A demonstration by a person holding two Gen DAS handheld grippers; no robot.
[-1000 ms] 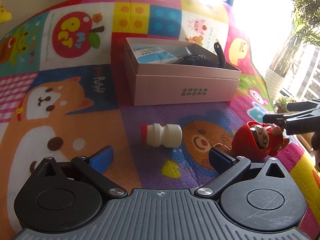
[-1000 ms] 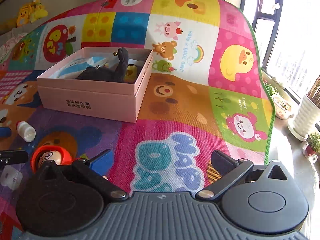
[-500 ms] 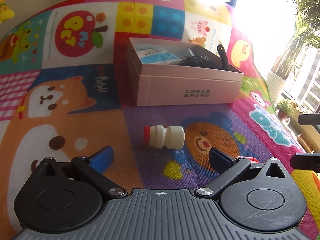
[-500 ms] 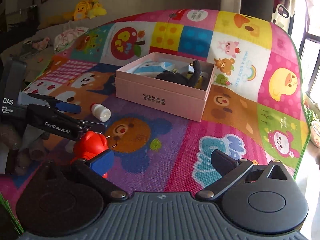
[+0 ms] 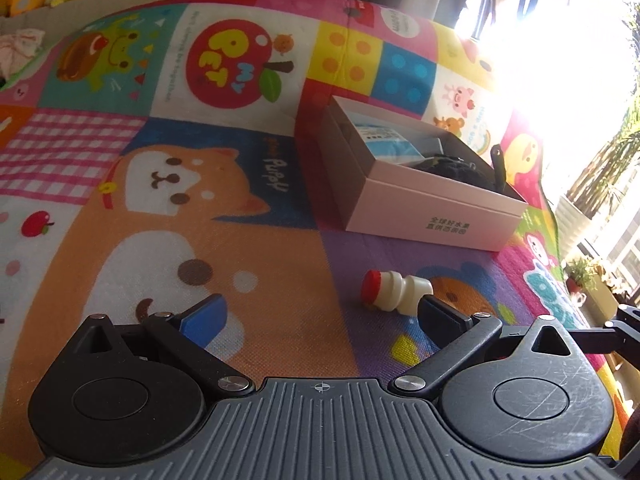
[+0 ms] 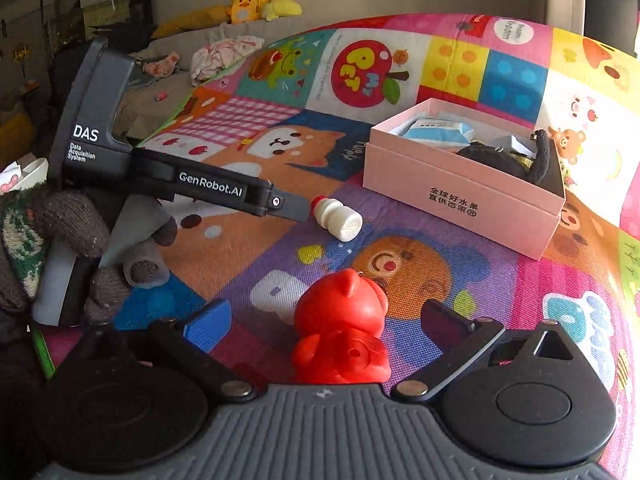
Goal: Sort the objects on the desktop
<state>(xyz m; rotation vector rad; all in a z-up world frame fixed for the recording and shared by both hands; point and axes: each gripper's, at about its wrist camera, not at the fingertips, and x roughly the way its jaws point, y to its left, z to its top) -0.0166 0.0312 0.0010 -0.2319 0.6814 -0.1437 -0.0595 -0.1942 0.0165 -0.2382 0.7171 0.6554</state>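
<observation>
A small white bottle with a red cap (image 5: 394, 294) lies on its side on the colourful play mat, and shows in the right wrist view (image 6: 338, 218) too. My left gripper (image 5: 320, 314) is open, the bottle just past its right finger. A red figurine toy (image 6: 342, 330) lies on the mat between the fingers of my open right gripper (image 6: 328, 324), not clamped. An open pink box (image 5: 432, 200) stands beyond; it also shows in the right wrist view (image 6: 464, 196) and holds a blue packet and a black item.
The left gripper body and a gloved hand (image 6: 80, 240) fill the left of the right wrist view. The mat's right edge drops off near potted plants (image 5: 600, 184) by a bright window. Plush toys (image 6: 256, 0) and clothes lie behind the mat.
The right gripper swung left and closed in on the red toy, which now lies between its fingers. The left gripper turned left, so the bottle and box shifted right in its view.
</observation>
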